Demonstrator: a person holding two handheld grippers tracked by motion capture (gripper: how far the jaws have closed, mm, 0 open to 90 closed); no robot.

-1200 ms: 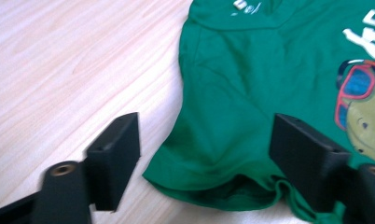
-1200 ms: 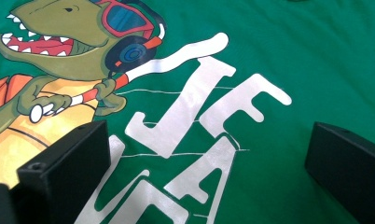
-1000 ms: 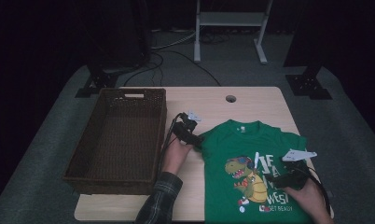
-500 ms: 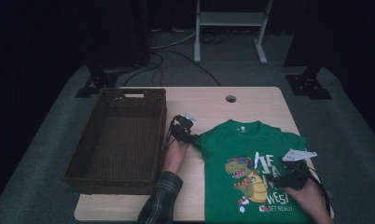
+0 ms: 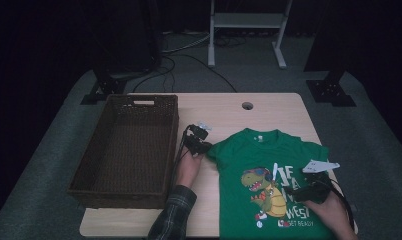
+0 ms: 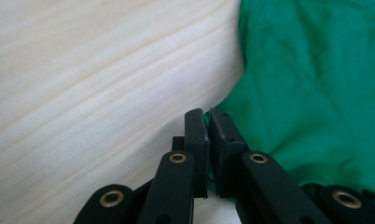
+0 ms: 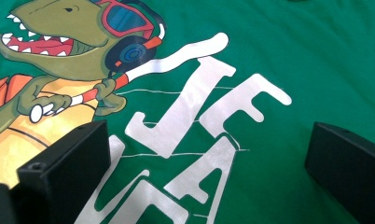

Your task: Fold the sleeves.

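pale wooden table (image 5: 224, 112), left fingers (image 6: 205, 119) pinched on green t-shirt (image 5: 269, 150) sleeve edge

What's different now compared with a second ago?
The left hand-held gripper has just been closing its jaws and now pinches the sleeve edge of the green T-shirt. The right hand-held gripper stays open over the dinosaur print. The wicker basket and the shirt lie as before.
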